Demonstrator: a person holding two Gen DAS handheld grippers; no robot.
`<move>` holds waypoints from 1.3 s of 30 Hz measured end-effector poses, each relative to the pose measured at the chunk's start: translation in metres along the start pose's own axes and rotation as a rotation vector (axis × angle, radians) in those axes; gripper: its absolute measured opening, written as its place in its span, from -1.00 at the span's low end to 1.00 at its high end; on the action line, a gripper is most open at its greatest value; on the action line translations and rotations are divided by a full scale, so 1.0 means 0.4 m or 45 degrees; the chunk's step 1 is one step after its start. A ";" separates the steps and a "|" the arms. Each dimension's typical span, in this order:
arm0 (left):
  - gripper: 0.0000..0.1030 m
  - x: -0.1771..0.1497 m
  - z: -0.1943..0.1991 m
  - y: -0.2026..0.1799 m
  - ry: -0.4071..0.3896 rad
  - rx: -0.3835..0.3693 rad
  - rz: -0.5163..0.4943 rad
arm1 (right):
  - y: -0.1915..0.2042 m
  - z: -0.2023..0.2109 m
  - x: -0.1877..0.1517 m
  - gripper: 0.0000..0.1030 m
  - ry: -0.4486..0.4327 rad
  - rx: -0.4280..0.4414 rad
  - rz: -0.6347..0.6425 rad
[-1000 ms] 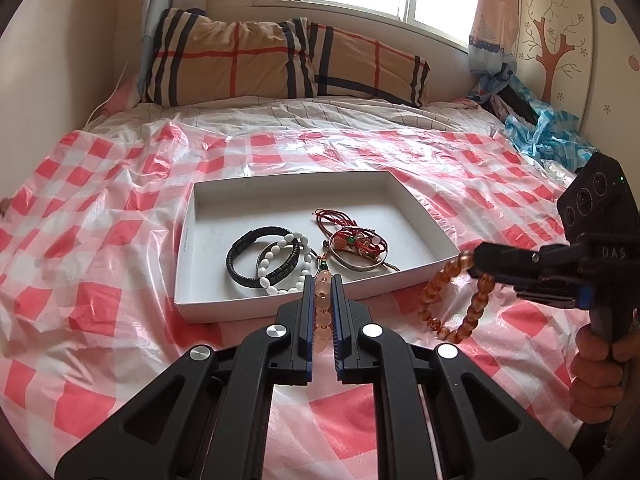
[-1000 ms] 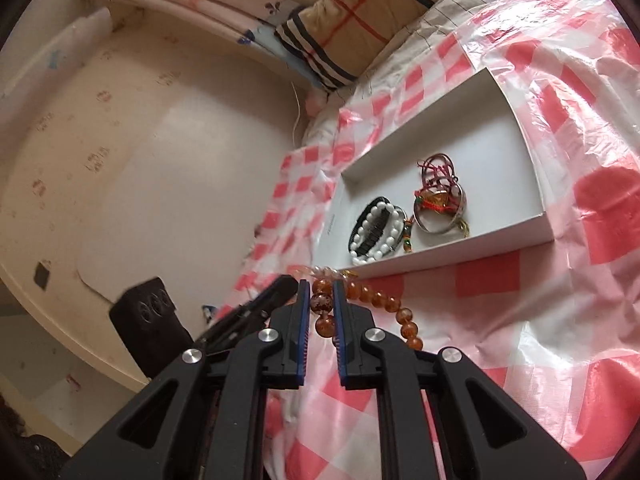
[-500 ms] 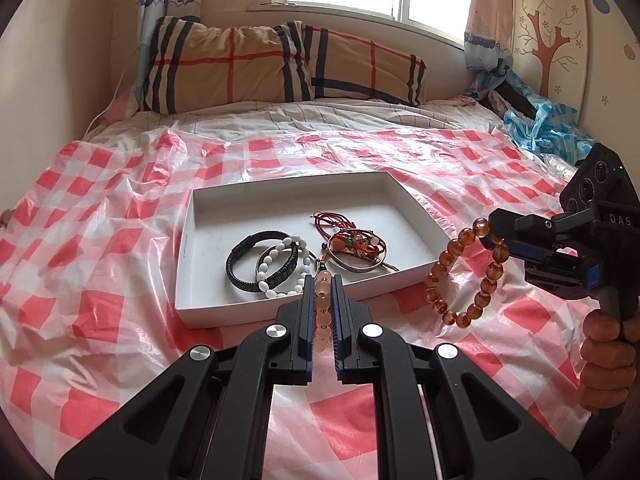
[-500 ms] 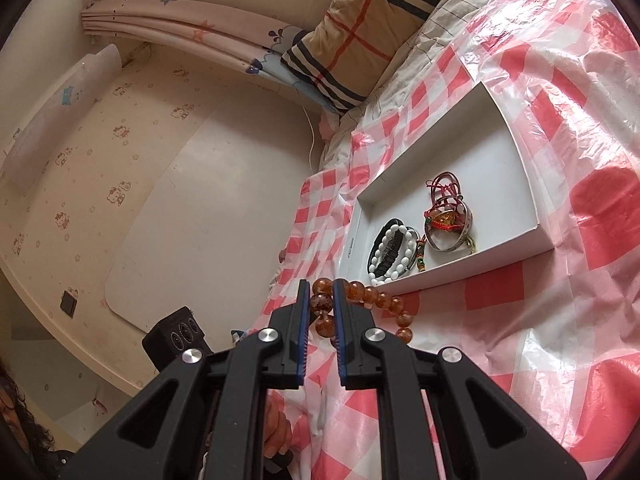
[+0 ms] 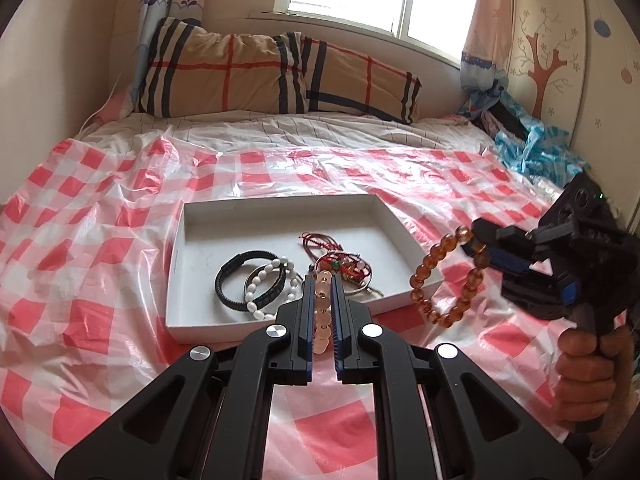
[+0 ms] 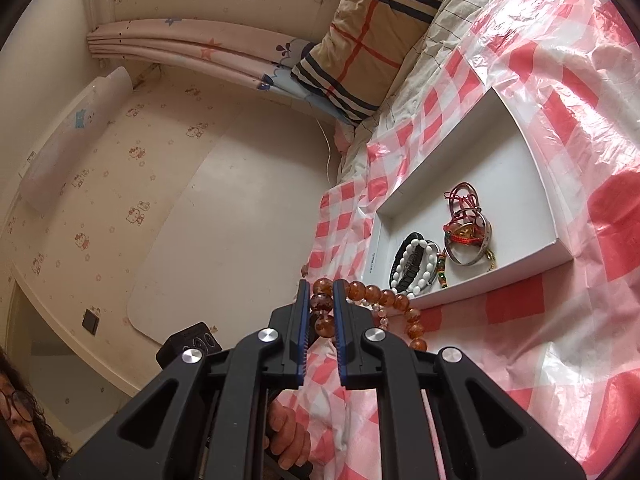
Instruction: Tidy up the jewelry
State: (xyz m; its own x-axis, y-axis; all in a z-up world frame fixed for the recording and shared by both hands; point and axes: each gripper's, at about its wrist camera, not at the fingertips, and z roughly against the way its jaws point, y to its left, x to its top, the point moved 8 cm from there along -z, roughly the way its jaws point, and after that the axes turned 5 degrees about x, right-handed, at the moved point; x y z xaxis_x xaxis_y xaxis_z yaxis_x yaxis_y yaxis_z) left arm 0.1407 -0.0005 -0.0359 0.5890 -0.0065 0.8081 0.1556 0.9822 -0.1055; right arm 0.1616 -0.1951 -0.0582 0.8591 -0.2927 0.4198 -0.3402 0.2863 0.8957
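No writing can be read; pale beads (image 5: 323, 312) are clamped by the left gripper (image 5: 321, 280), amber beads (image 6: 322, 304) by the right gripper (image 6: 321, 286).

Glossy amber beads (image 5: 449, 276), matt white cardboard tray (image 5: 280, 208), shiny crinkled plastic sheet (image 5: 100, 248), matt black tool (image 5: 320, 300).

A: How many bracelets in the white box (image 5: 276, 210)?
B: About 4: 1 black (image 5: 229, 276), 1 white bead (image 5: 256, 286), 1 silver bangle (image 5: 362, 286), 1 red cord (image 5: 320, 240).
A: And held?
B: 2: 1 amber (image 5: 444, 276), 1 pale pink (image 5: 322, 308). Also 1 pillow (image 5: 256, 76).
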 end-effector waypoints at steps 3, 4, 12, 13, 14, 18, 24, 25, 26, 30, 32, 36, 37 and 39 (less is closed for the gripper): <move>-0.86 0.024 -0.007 -0.002 -0.004 -0.025 0.020 | 0.004 -0.018 0.015 -0.76 0.000 0.006 -0.001; -0.86 0.029 -0.012 -0.005 -0.003 -0.035 0.024 | 0.004 -0.024 0.021 -0.76 -0.001 0.006 0.000; -0.86 0.083 -0.068 -0.022 0.002 -0.085 0.036 | -0.020 -0.082 0.078 -0.76 -0.003 -0.018 -0.006; -0.86 0.089 -0.080 -0.022 0.006 -0.094 0.043 | -0.027 -0.091 0.083 -0.76 0.001 -0.022 -0.008; -0.86 0.095 -0.093 -0.021 0.010 -0.102 0.048 | -0.035 -0.100 0.089 -0.75 0.004 -0.029 -0.009; -0.81 0.085 -0.185 0.007 0.096 -0.003 0.040 | -0.091 -0.116 0.118 -0.53 -0.022 -0.218 0.026; -0.17 0.032 -0.221 0.078 0.193 0.116 0.115 | -0.115 -0.080 0.112 -0.34 -0.041 -0.393 0.083; -0.10 0.029 -0.208 0.082 0.192 0.129 0.112 | -0.109 -0.071 0.105 -0.26 -0.044 -0.425 0.101; 0.00 0.028 -0.195 0.082 0.187 0.137 0.104 | -0.103 -0.065 0.095 -0.23 -0.044 -0.454 0.119; 0.29 0.020 -0.105 0.054 0.161 0.137 0.022 | -0.056 -0.040 0.039 -0.01 -0.011 -0.635 0.250; 0.43 0.009 -0.051 0.036 0.147 0.141 -0.016 | -0.017 -0.019 -0.007 0.21 -0.010 -0.720 0.339; 0.57 -0.024 0.065 -0.003 0.132 0.130 -0.031 | 0.066 0.032 -0.116 0.42 -0.008 -0.859 0.500; 0.59 -0.034 0.092 -0.013 0.127 0.121 -0.025 | 0.086 0.046 -0.142 0.47 -0.008 -0.881 0.524; 0.66 -0.052 0.148 -0.035 0.115 0.106 -0.019 | 0.126 0.079 -0.199 0.57 -0.014 -0.937 0.583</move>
State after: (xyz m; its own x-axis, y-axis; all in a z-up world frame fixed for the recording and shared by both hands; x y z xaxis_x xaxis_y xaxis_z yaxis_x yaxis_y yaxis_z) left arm 0.0793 -0.0029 -0.0168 0.6567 -0.0344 0.7534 0.1005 0.9940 -0.0422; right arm 0.0640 -0.1863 -0.0416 0.6930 -0.0123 0.7208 -0.3143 0.8947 0.3174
